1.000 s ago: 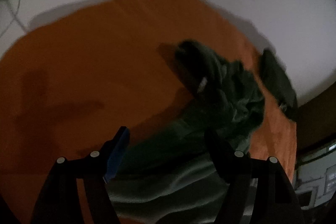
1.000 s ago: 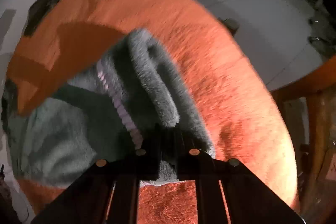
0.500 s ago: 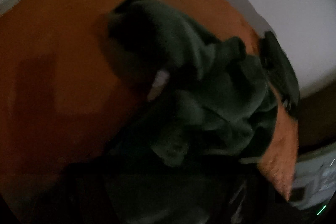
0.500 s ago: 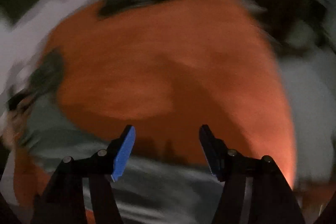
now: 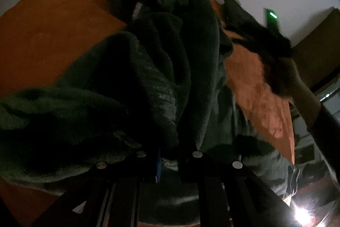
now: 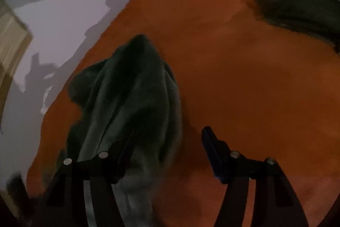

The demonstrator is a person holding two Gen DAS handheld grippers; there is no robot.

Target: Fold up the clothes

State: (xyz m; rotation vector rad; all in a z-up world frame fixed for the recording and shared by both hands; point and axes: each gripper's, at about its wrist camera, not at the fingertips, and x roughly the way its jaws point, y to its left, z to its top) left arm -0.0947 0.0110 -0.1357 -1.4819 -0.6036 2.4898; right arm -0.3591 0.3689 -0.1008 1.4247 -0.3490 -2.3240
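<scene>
The left gripper (image 5: 170, 154) is clamped on the dark green fleece garment (image 5: 148, 78), which runs lengthwise away across the orange blanket (image 6: 255, 78); the right gripper (image 6: 167, 152) stands with jaws apart, the fleece at its left jaw.

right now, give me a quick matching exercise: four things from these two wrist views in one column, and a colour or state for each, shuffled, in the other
Things:
1. left gripper
2. right gripper
3. fleece garment
4. blanket

Colour or state:
A. orange, spread flat under the clothes
B. jaws apart, holding nothing
C. dark green, bunched in folds
D. clamped on fleece

Pairs: 1-D, 2-B, 3-C, 4-A
</scene>
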